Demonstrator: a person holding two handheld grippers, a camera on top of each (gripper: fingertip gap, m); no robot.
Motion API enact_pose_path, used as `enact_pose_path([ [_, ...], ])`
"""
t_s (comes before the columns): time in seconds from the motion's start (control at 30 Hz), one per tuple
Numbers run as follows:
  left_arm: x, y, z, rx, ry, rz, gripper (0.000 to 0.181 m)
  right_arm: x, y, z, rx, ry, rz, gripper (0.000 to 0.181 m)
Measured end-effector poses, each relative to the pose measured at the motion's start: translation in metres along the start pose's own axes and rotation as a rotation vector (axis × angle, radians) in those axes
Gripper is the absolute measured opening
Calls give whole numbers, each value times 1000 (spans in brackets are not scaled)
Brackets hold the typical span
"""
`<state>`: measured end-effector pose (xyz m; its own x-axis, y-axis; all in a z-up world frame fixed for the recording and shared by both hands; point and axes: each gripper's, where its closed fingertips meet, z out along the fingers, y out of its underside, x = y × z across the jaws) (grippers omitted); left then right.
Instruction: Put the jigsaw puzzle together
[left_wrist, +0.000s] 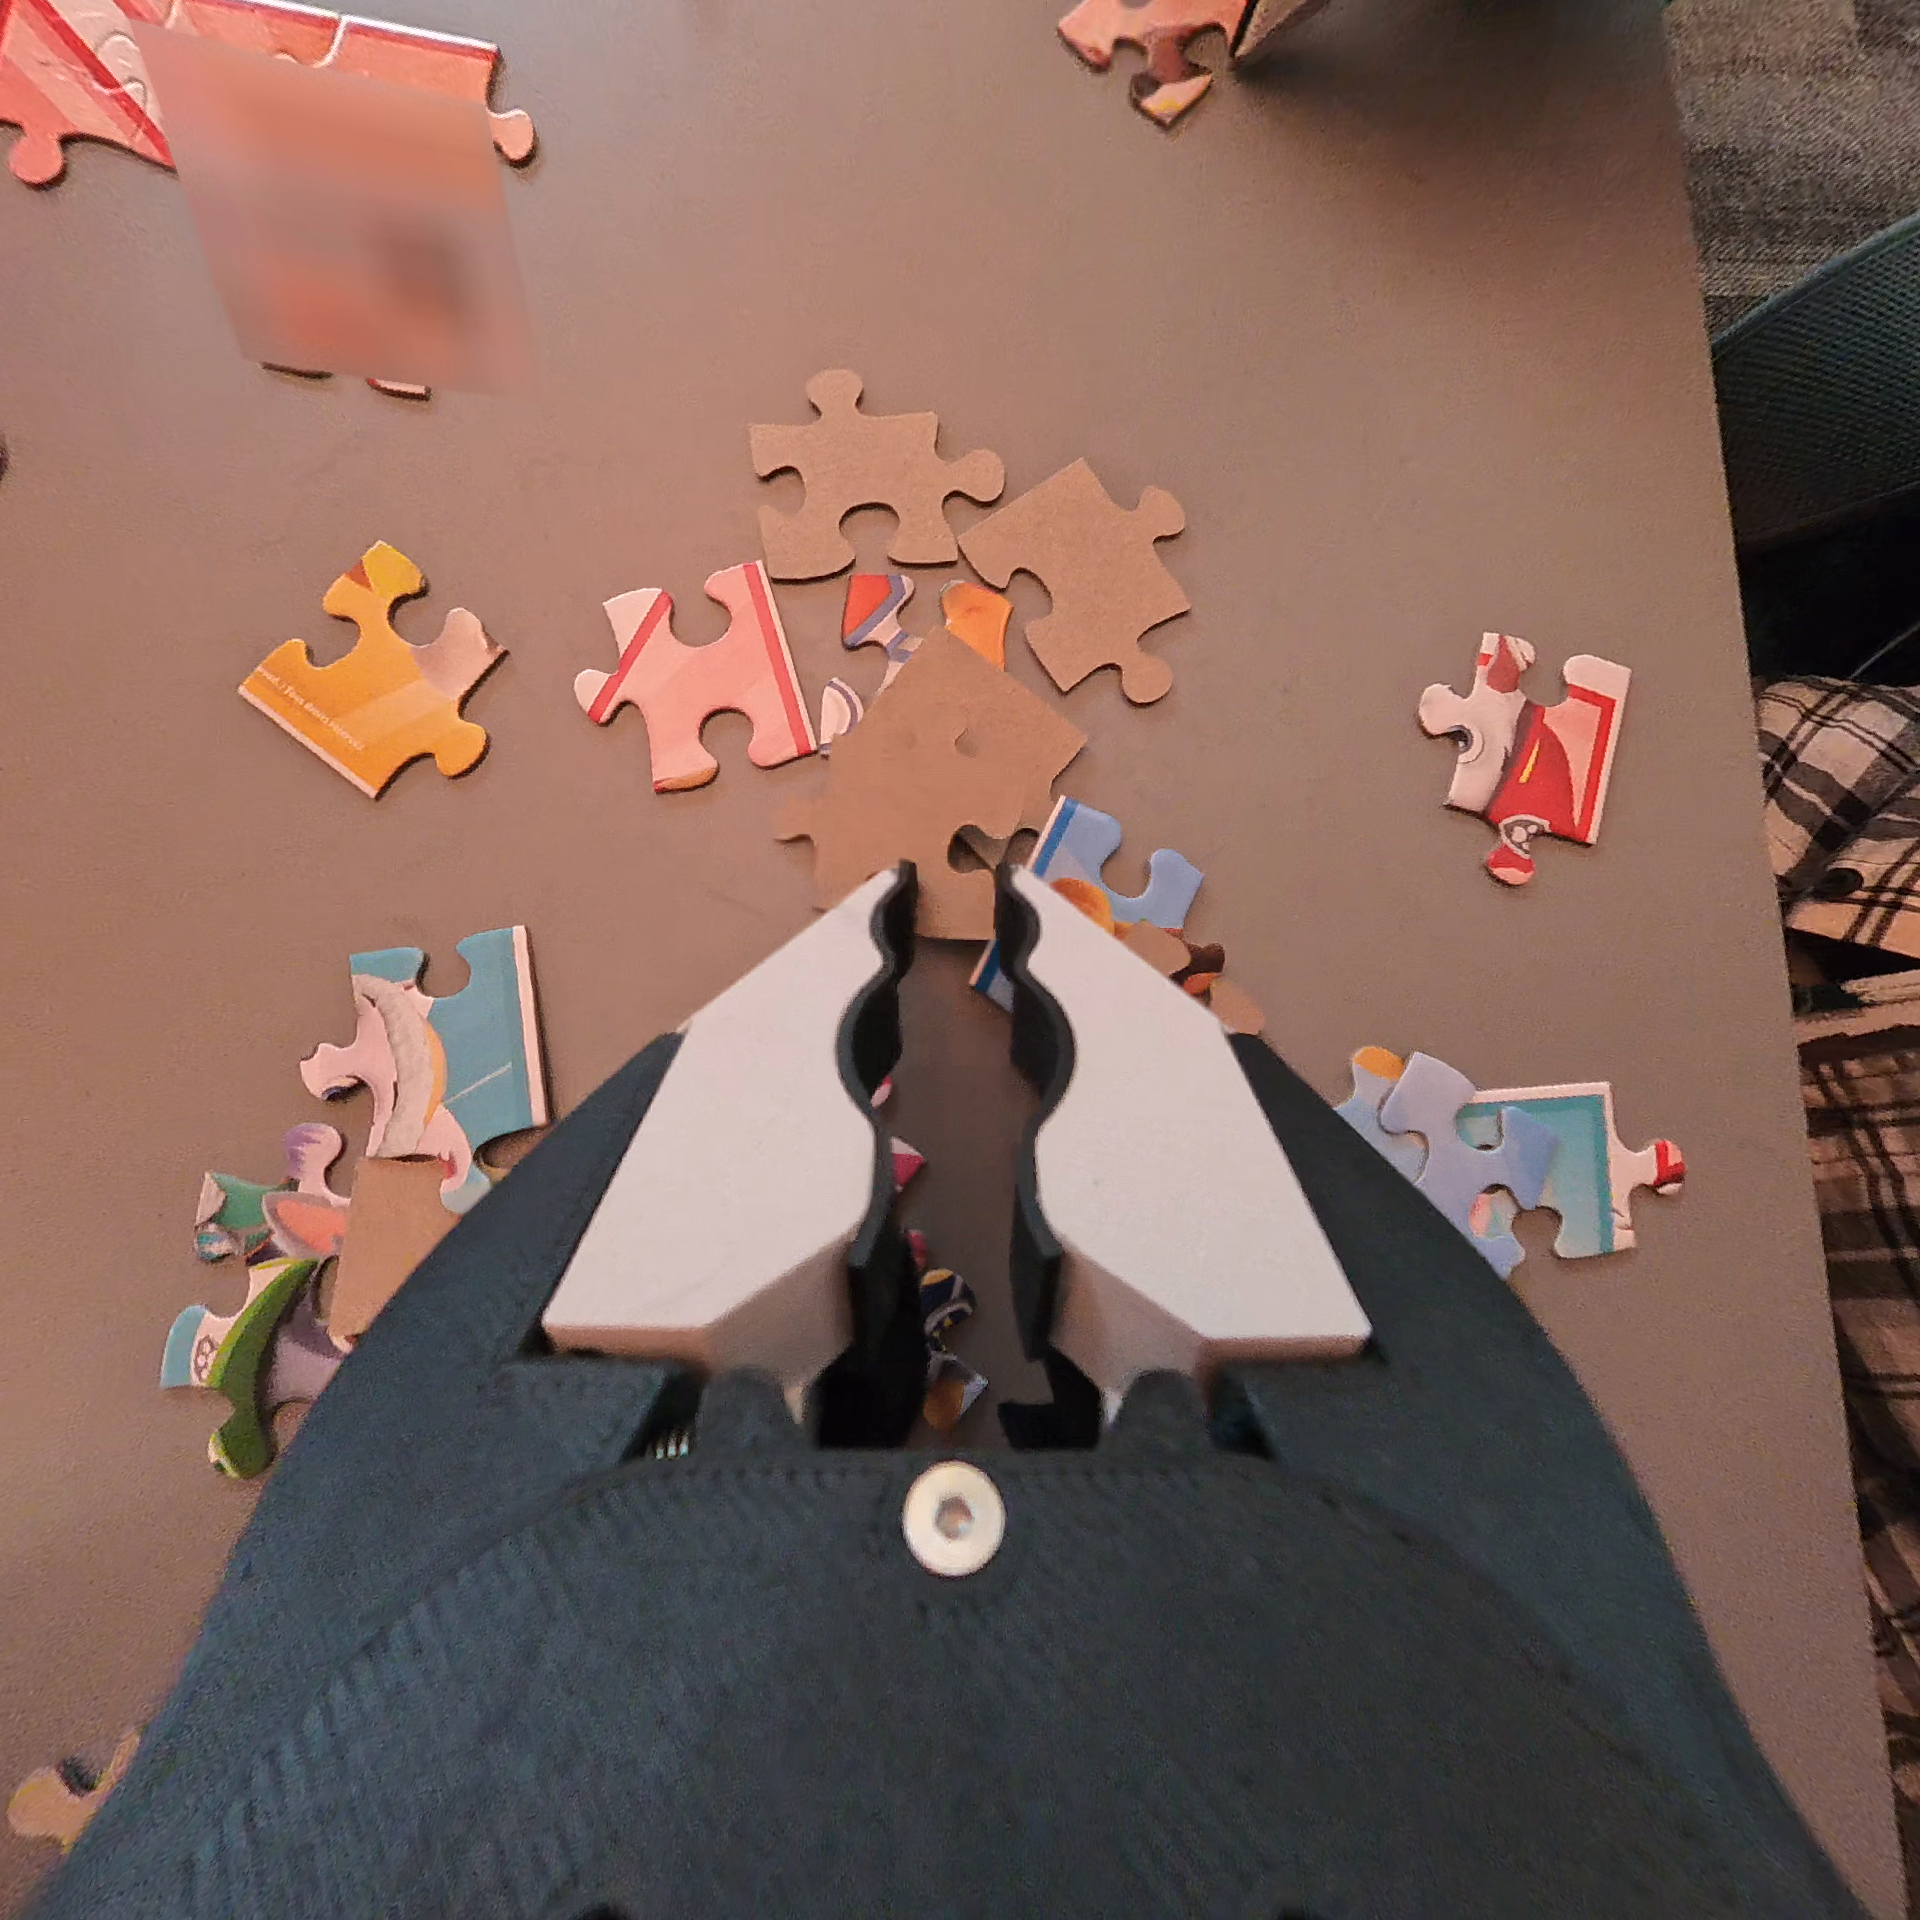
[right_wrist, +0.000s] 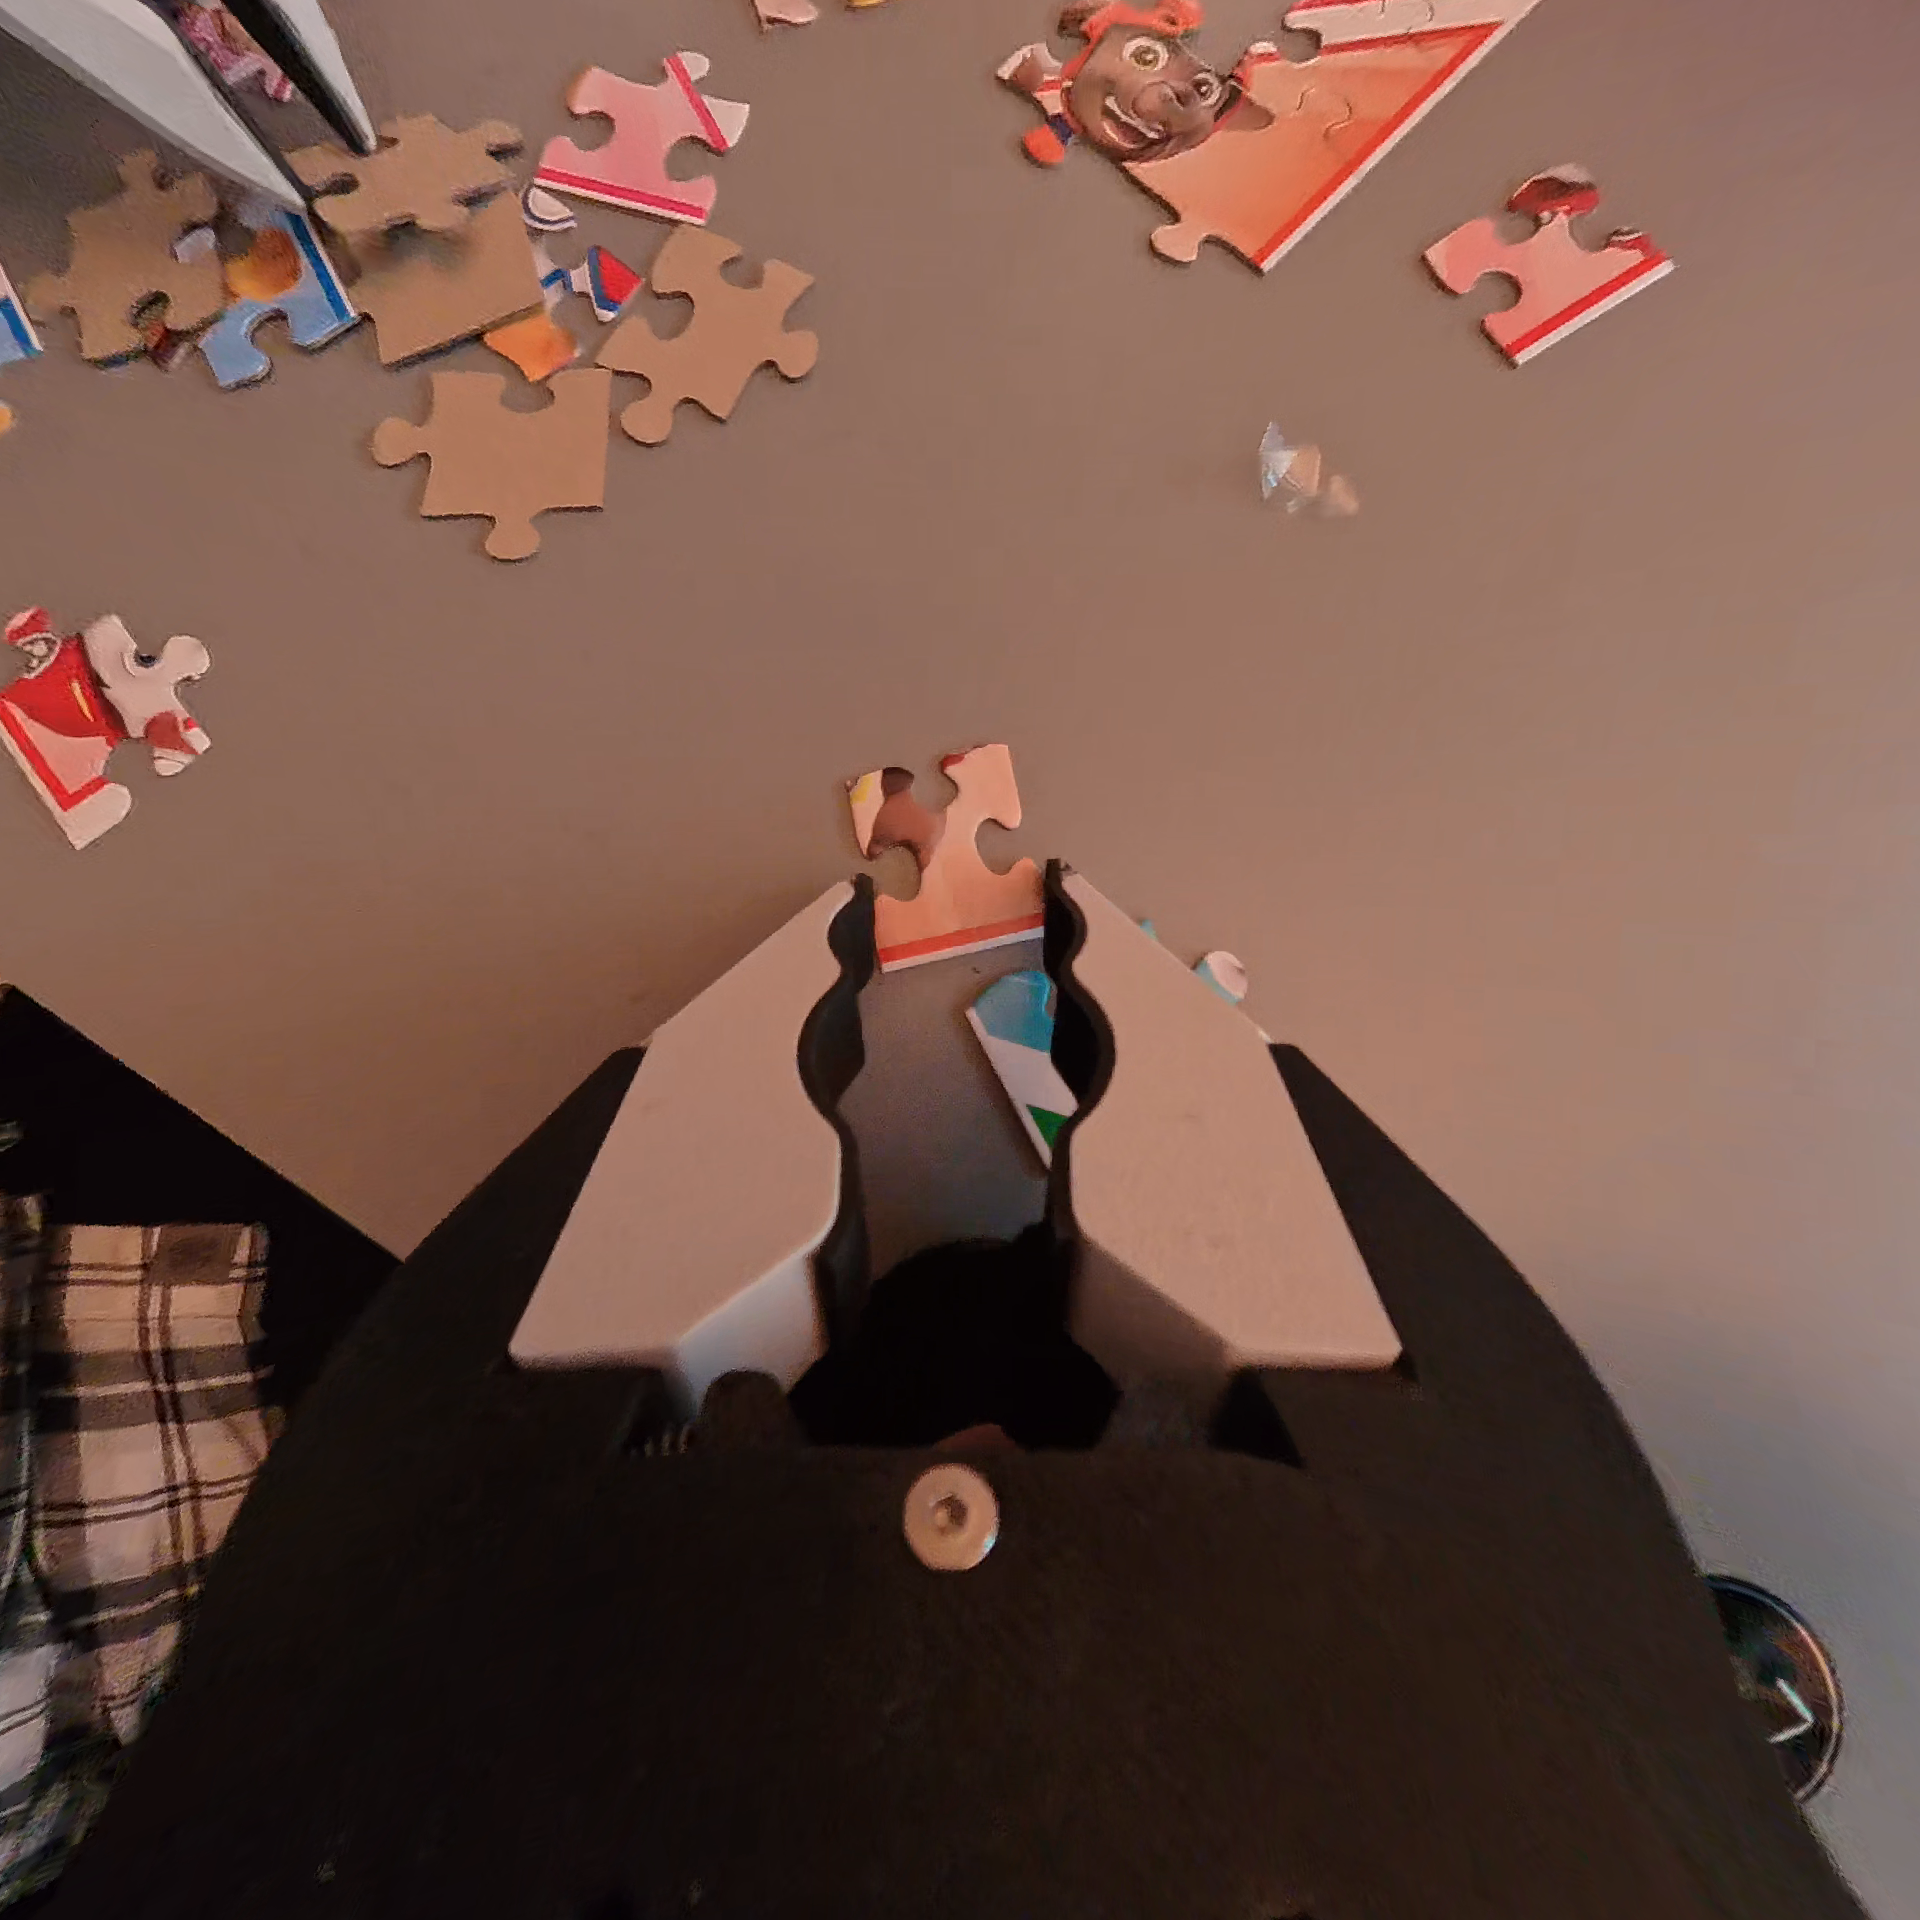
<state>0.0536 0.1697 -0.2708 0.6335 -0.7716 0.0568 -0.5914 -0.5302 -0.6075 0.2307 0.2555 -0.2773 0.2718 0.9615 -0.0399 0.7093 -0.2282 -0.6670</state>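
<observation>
Gripping a face-down brown piece (left_wrist: 940, 790) in my left gripper (left_wrist: 954, 883), I hold a pink border piece (right_wrist: 951, 862) clamped between my right gripper's (right_wrist: 951, 883) narrowly parted fingers.
</observation>
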Motion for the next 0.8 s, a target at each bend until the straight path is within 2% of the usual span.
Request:
enact_pose_path([
  [0.13,0,0,1,-4,3,0,14,1,-4,3,-14,13,6,22],
  [0.3,0,-4,-3,21,3,-8,15,-14,-10,10,-12,-21,-41,22],
  [0.4,-1,-11,-8,60,2,-16,17,-15,-10,9,-18,-43,-73,37],
  [0.43,-1,-13,-9,70,2,-15,17,-15,-10,10,-20,-53,-75,36],
  [0.5,-1,-16,-10,78,-3,-10,17,-14,-11,11,-24,-65,-87,22],
  [0.67,-5,-21,-12,105,-21,-17,18,-13,-18,16,-8,-94,-95,21],
  [0.8,-20,-36,-18,129,-66,-24,19,-7,-25,22,0,-68,-83,20],
])
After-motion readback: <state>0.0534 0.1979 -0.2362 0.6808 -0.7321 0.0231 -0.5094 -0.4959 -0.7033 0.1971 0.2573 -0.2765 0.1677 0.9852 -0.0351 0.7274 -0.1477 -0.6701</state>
